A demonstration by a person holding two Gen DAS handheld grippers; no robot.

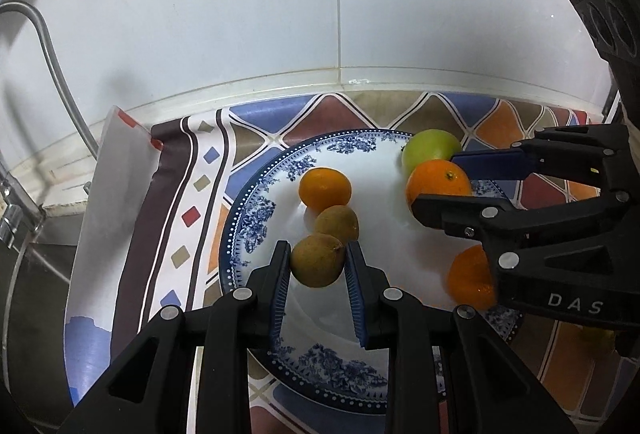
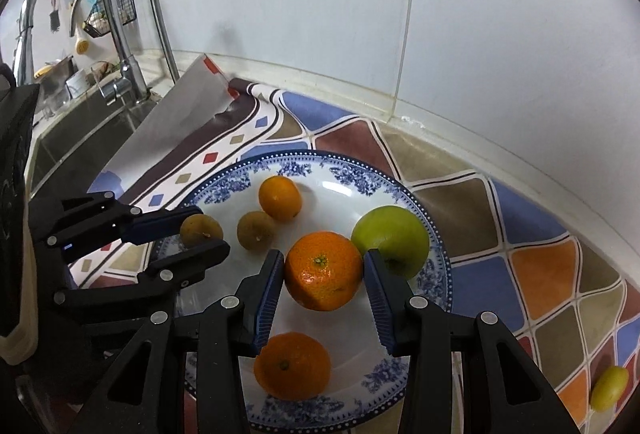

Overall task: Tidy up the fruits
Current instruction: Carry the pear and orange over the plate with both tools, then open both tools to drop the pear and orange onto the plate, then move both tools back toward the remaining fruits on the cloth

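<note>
Left wrist view: left tongs (image 1: 317,262) clamped on brown fruit (image 1: 317,260) over plate (image 1: 256,218). Right tongs (image 2: 324,270) clamped on orange (image 2: 323,270), beside green apple (image 2: 392,240), above plate on counter (image 2: 540,234).

Three oranges (image 2: 323,270), two brown fruits (image 1: 318,260), green apple (image 2: 390,238) on plate (image 2: 432,234).

Both wrists closely overlook plate (image 1: 256,218).
</note>
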